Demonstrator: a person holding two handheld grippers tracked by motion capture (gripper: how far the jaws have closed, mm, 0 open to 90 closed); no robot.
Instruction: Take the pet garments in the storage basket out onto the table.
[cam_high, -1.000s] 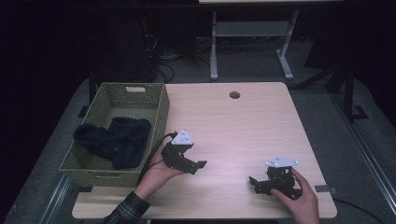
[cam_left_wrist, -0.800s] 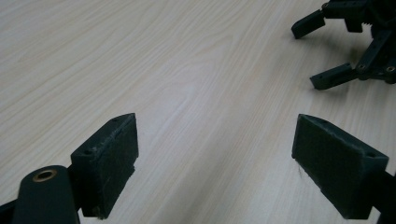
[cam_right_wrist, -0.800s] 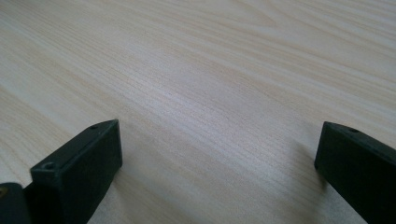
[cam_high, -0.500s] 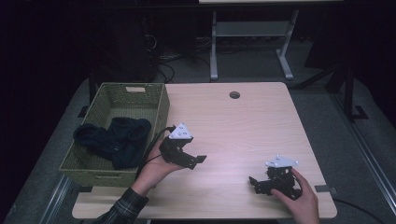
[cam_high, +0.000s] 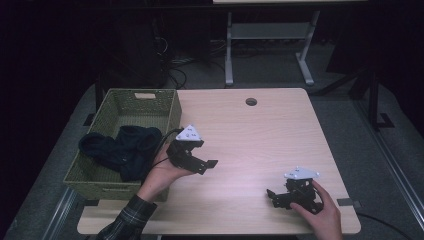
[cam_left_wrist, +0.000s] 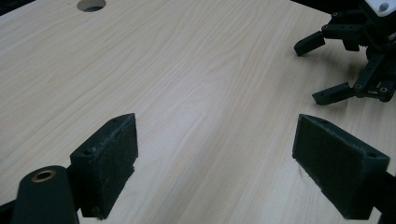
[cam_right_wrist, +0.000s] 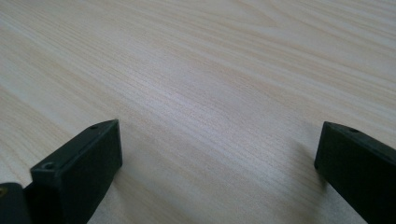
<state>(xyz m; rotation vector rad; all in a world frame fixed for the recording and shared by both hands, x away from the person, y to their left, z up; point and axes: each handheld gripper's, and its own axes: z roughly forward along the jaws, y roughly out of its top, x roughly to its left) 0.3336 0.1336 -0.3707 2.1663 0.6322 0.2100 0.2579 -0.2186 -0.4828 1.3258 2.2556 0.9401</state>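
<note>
- The left gripper (cam_high: 206, 165), jaws spread and gripping nothing, hung above the table (cam_high: 260, 135) beside a woven basket (cam_high: 115, 181) — dark cloth (cam_high: 122, 147) heaped inside.
- The right gripper (cam_high: 273, 196) sat low near the table's front edge — jaws parted, empty.

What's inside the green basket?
The basket holds a heap of dark cloth, maybe clothes; one end hangs over the left rim. Behind the heap the woven bottom is bare. Whatever lies under the cloth is covered, so I cannot tell.
</note>
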